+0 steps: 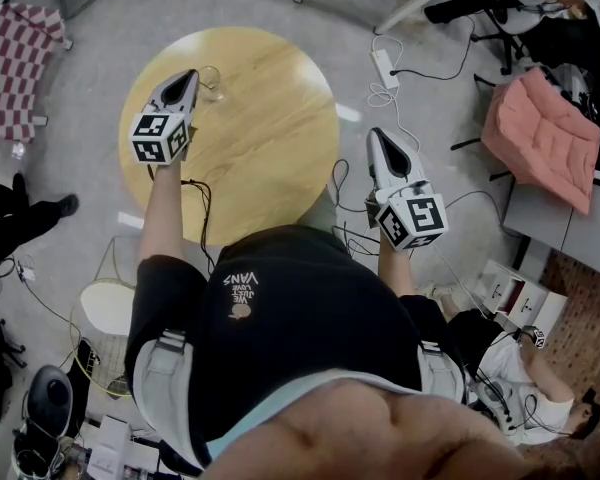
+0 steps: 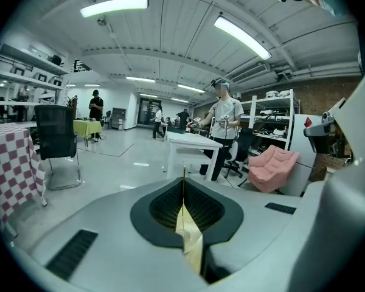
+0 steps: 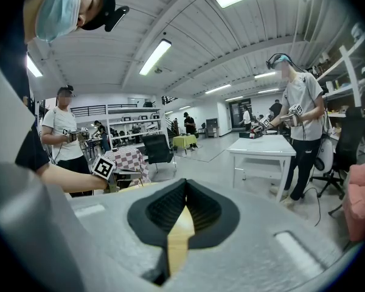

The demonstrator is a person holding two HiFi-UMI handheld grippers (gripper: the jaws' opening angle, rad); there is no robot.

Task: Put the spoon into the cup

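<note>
the left gripper (image 1: 191,74), jaws pressed together on nothing, is hovering nearest the clear cup (image 1: 213,82) at its 3 o'clock on the round table (image 1: 270,138), the right gripper (image 1: 378,134), likewise closed and empty, is hanging past the rim, and no spoon is showing.

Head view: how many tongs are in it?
2. The left tongs are over the round table; the right tongs are off its right edge, over the floor. None seems hidden.
</note>
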